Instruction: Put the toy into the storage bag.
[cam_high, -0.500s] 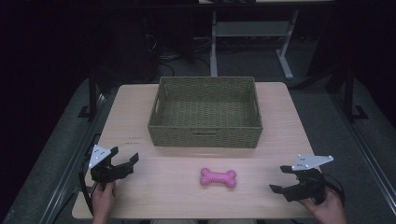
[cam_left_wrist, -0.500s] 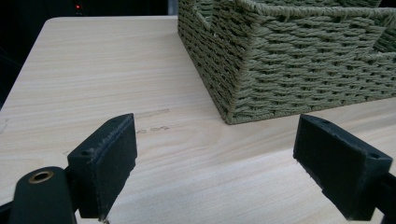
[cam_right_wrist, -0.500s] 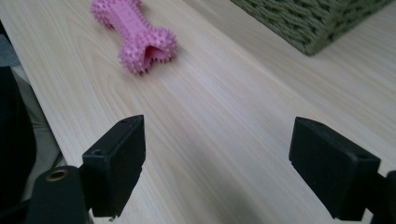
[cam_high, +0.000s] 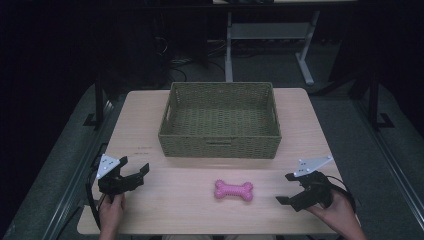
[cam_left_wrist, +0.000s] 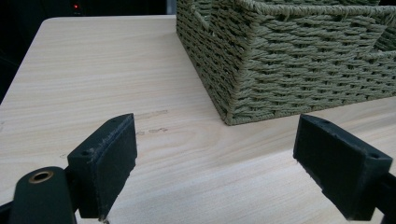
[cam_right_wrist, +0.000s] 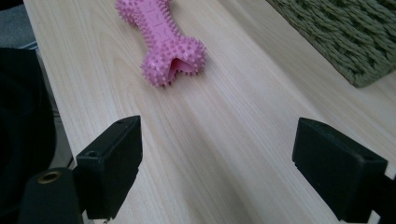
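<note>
Your left gripper (cam_high: 135, 169): fingers (cam_left_wrist: 105, 163) spread wide, empty; basket (cam_left_wrist: 299, 56) ahead.
Your right gripper (cam_high: 286, 189): fingers (cam_right_wrist: 112, 163) wide apart, empty; bone (cam_right_wrist: 161, 39) ahead, untouched.

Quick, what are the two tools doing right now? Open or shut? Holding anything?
Left tool: open, holding nothing.
Right tool: open, holding nothing; the pink bone toy lies apart from it on the table.

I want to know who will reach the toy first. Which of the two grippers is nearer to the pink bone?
The right gripper. Its open fingers point at the pink bone; the left gripper is farther from it, facing the basket.
</note>
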